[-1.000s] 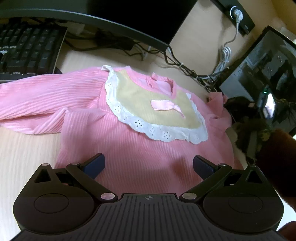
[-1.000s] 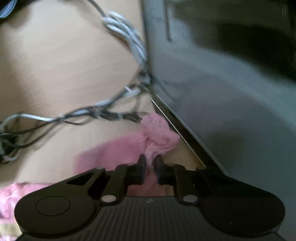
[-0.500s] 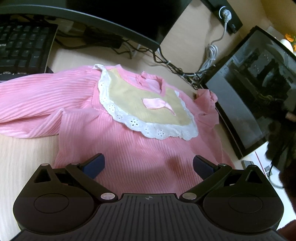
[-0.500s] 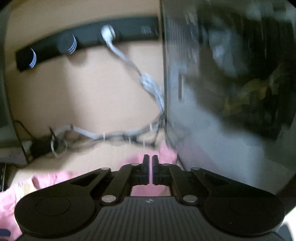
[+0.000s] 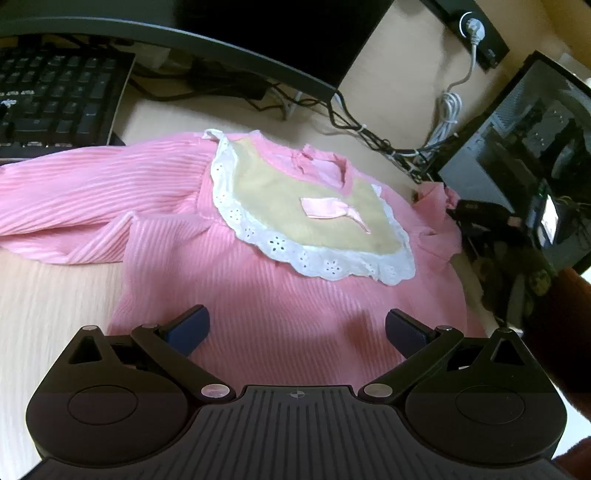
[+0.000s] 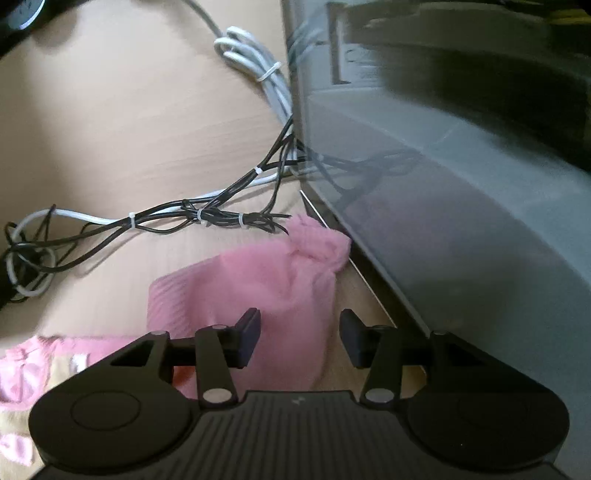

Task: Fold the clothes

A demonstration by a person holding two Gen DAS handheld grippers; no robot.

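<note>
Dress: pink, ribbed, lay flat on the desk across the middle of the left wrist view. Bib: beige, edged in white lace, with a pink bow, at frame centre. One sleeve stretched toward the left edge, below the keyboard at upper left. Other sleeve: seen at lower centre of the right wrist view, its gathered cuff touching the base of the grey case that filled the right side.

Left gripper: bottom of its frame, jaws wide apart, over the dress's lower body; contact with the cloth could not be told.

Right gripper: bottom of its frame, jaws apart, holding nothing, the sleeve lying between and beyond them. In the left wrist view it appeared at right as a dark blurred shape just beside the cuff.

Cables: black and white, tied in a bundle, ran from left of the right wrist view to the case, just above the cuff. Monitor: dark, top of the left wrist view. Power strip: upper right, white plug in it.
</note>
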